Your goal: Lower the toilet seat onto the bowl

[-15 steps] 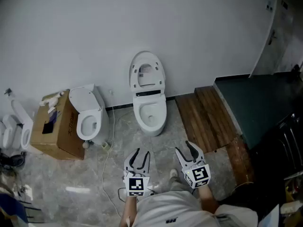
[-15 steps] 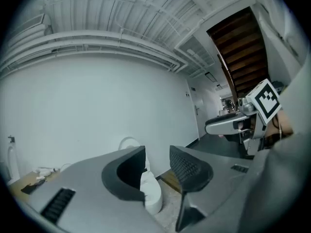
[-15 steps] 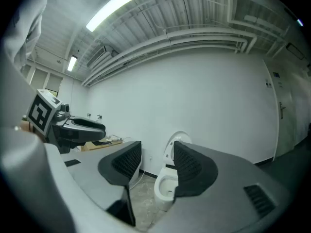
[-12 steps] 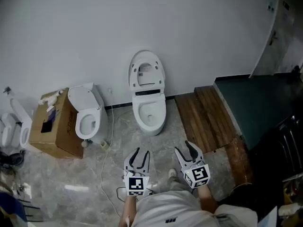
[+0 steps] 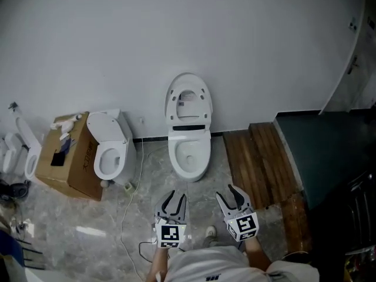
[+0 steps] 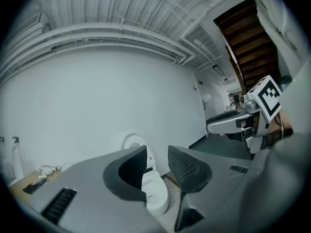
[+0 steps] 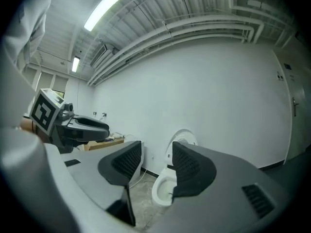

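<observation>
The seat (image 5: 188,100) stands up by the far wall, above the bowl (image 5: 189,174). The left gripper (image 5: 175,197) and right gripper (image 5: 228,194) are near, shut and empty.

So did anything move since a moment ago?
Only the view shifted: everything sits a bit lower in the head view. The white toilet seat stays upright against the wall, untouched. The left claw and right claw stay shut, empty, held short of the white toilet bowl.
</observation>
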Demonstrator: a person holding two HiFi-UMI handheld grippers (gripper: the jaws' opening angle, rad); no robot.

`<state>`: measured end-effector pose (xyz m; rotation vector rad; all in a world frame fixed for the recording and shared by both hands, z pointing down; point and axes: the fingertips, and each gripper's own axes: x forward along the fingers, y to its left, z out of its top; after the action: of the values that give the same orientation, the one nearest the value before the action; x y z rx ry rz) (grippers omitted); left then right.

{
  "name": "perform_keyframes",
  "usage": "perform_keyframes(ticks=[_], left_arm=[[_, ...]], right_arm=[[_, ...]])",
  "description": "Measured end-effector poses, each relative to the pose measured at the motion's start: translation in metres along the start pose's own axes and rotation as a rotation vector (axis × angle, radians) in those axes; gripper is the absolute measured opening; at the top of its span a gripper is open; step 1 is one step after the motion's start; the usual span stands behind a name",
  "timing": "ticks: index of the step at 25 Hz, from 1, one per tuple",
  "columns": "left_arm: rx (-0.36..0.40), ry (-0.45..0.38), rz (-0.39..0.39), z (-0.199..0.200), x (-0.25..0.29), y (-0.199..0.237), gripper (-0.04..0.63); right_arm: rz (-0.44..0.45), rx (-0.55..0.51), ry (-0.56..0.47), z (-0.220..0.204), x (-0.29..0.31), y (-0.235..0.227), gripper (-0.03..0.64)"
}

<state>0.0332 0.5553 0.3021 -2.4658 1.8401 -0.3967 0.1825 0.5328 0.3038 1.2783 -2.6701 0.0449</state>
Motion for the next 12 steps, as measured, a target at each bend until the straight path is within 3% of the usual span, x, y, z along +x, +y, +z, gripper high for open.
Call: perform_keyframes(ticks=[12], left_arm=[[-0.009, 0.017, 0.118, 0.025, 0.091, 0.007, 0.143]], right_arm=[[0.094, -0.025, 0.000, 0.014, 0.066, -0.090, 0.198]])
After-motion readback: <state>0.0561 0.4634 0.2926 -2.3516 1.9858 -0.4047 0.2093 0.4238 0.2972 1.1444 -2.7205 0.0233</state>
